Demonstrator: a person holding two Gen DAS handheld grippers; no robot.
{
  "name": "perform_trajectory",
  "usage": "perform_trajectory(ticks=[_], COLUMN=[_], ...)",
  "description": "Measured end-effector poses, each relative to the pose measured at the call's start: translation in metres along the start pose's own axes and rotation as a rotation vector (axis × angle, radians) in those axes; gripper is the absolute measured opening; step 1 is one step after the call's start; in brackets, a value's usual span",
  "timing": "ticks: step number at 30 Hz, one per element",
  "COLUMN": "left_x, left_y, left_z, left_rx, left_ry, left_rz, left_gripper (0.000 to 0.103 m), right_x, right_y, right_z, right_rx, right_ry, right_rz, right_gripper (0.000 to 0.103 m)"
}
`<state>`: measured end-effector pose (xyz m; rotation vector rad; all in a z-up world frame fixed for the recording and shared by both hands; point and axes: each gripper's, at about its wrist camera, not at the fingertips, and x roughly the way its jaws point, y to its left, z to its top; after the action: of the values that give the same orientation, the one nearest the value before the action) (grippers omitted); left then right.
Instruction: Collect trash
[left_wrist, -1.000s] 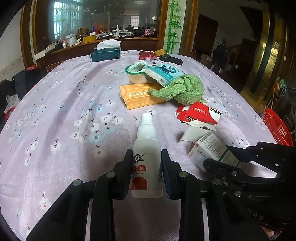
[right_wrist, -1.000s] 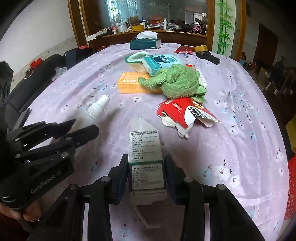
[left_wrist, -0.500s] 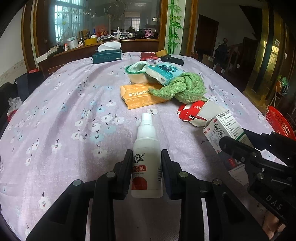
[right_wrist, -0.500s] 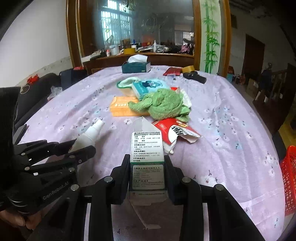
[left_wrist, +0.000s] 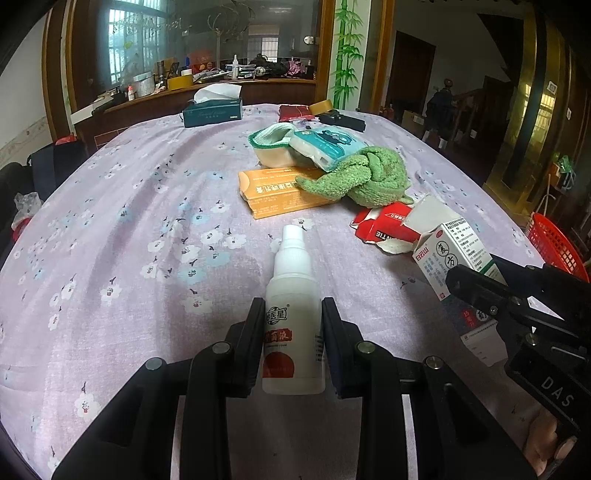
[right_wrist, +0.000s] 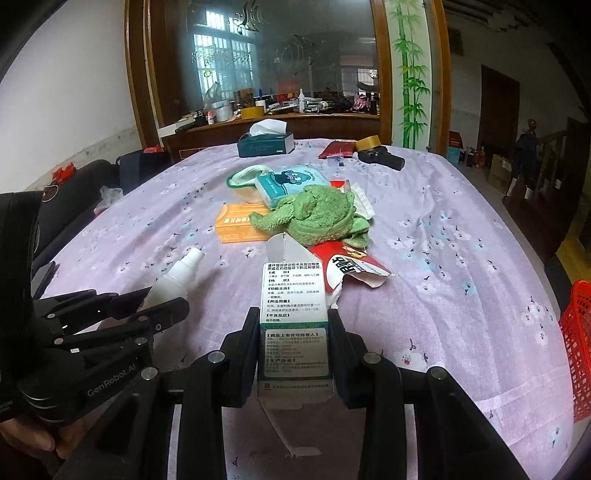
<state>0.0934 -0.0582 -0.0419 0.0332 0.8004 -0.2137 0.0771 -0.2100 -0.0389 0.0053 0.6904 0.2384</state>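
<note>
My left gripper (left_wrist: 293, 325) is shut on a white spray bottle (left_wrist: 293, 306) with a red label, held just above the purple flowered tablecloth (left_wrist: 129, 229). My right gripper (right_wrist: 293, 328) is shut on an opened white and green medicine box (right_wrist: 293, 310) and holds it off the table; the box also shows in the left wrist view (left_wrist: 452, 254). A torn red and white carton (right_wrist: 351, 267) lies just beyond the box. An orange box (left_wrist: 280, 192) lies farther back, partly under a green towel (left_wrist: 369, 177).
A pack of tissues (left_wrist: 325, 146) leans on a green-rimmed bowl (left_wrist: 269, 144) behind the towel. A dark tissue box (left_wrist: 212, 110), a red packet, tape and a black item sit at the far edge. A red basket (right_wrist: 578, 350) stands off the table's right side.
My right gripper has lifted the medicine box off the table and raised it. My left gripper has risen slightly with the spray bottle still in it.
</note>
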Motion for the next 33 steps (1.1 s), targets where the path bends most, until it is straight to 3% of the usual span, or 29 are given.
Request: perform_trajectory(ticks=[26,33], left_x=[0.004,0.005], left_y=[-0.002,-0.008], left_z=[0.001,0.004], left_rx=[0.012,0.009], left_ry=[0.008,0.038], left_rz=[0.004,-0.052], left_gripper=[0.029,0.029], right_x=[0.001,-0.003], right_y=[-0.005,-0.017], right_z=[0.0,-0.001], right_rx=[0.022,0.1], right_ry=[0.014,0.024], right_rz=[0.009,0.041], right_gripper=[0.037,0.037])
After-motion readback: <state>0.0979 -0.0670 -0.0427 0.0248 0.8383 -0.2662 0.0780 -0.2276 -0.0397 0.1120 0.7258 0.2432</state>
